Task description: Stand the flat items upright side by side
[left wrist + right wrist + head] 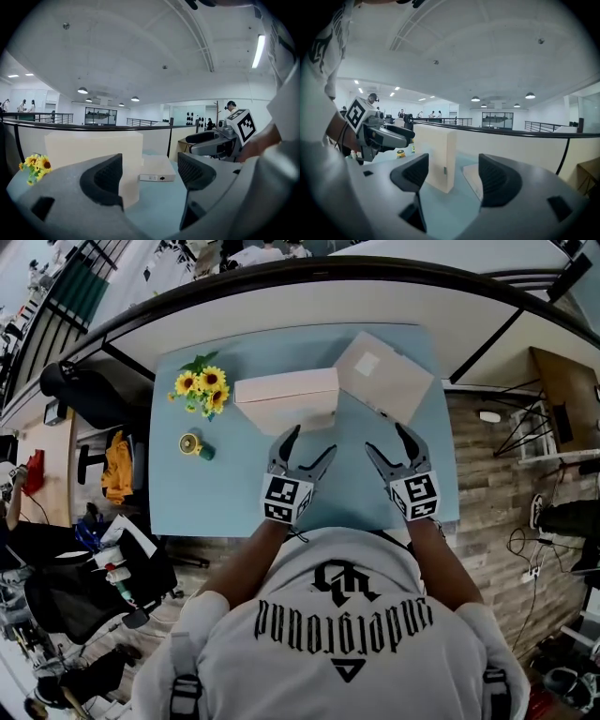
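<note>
Hovering | left tongs [311,441], right tongs [386,438] agape, empty | upright box [286,395], flat box [384,374] ahead | sunflowers [200,385], yellow object [195,444] aside

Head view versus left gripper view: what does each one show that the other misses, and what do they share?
Head view only: the small yellow item on the left side of the table, the person's shirt and the wooden floor.

Left gripper view only: the ceiling lights and the label on the near edge of the lying box.

Both: the sunflowers, the upright box, the lying box beside it, and the left tool and right tool, both open and empty.
</note>
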Demonstrator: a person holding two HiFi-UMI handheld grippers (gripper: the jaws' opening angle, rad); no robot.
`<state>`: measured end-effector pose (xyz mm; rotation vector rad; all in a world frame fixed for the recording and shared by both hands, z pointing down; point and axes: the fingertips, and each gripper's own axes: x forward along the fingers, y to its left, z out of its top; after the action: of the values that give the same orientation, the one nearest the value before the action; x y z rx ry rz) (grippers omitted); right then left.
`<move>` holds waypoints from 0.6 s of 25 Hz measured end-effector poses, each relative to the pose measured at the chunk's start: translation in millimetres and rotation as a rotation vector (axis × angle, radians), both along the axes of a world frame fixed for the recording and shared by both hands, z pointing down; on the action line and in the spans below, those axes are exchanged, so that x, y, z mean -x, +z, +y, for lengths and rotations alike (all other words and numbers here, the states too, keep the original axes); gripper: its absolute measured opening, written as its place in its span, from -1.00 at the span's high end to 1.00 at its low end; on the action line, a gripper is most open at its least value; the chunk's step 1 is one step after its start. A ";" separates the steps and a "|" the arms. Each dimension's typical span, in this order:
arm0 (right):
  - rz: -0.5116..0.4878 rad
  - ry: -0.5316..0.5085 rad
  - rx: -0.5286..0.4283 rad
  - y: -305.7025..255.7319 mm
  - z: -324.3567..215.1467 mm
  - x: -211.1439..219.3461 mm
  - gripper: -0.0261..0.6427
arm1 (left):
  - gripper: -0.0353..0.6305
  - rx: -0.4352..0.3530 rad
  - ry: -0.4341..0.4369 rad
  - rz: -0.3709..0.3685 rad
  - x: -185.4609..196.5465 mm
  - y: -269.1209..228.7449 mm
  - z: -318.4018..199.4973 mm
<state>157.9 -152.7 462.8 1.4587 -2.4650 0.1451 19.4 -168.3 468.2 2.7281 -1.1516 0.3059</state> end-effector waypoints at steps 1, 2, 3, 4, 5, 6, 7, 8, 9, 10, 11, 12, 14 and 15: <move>-0.002 -0.012 0.002 0.1 -3.3 -10.0 -0.08 | -0.24 0.003 -0.009 -0.002 -10.0 0.2 -0.2; -0.004 -0.024 0.002 -0.1 -7.2 -19.6 -0.08 | -0.24 0.008 -0.019 -0.005 -19.5 0.9 -1.1; -0.006 -0.036 0.001 -0.3 -11.5 -28.7 -0.08 | -0.24 0.013 -0.030 -0.007 -28.6 2.0 -2.4; -0.008 -0.049 0.001 0.0 -15.9 -37.8 -0.08 | -0.24 0.018 -0.041 -0.009 -37.9 3.5 -3.8; -0.010 -0.062 0.002 0.8 -20.2 -47.1 -0.08 | -0.24 0.023 -0.053 -0.010 -47.6 4.8 -5.2; -0.011 -0.076 0.003 2.0 -24.5 -56.3 -0.08 | -0.24 0.028 -0.065 -0.010 -57.7 6.1 -6.6; -0.012 -0.090 0.005 3.3 -28.7 -65.2 -0.08 | -0.24 0.032 -0.077 -0.011 -68.1 7.3 -7.9; -0.013 -0.104 0.007 4.5 -32.6 -73.4 -0.08 | -0.24 0.037 -0.087 -0.013 -78.3 8.6 -9.4; -0.013 -0.119 0.010 5.5 -36.3 -80.8 -0.08 | -0.24 0.043 -0.097 -0.016 -88.3 9.8 -11.0; -0.012 -0.136 0.015 6.3 -39.5 -87.2 -0.08 | -0.24 0.049 -0.106 -0.017 -98.1 10.8 -12.5; -0.011 -0.155 0.021 7.3 -42.3 -92.7 -0.08 | -0.24 0.057 -0.115 -0.015 -107.6 11.9 -13.9; -0.009 -0.175 0.026 8.3 -44.9 -97.5 -0.08 | -0.24 0.067 -0.125 -0.011 -116.9 13.2 -15.6; -0.007 -0.217 0.037 11.0 -50.3 -106.7 -0.08 | -0.24 0.091 -0.145 0.001 -135.1 17.1 -20.7; -0.006 -0.236 0.042 12.9 -52.9 -111.4 -0.08 | -0.24 0.102 -0.156 0.006 -144.1 19.4 -23.3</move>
<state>269.2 -205.6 475.8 1.1415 -2.5980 0.1525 163.5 -191.6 487.6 2.5333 -1.3003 0.3248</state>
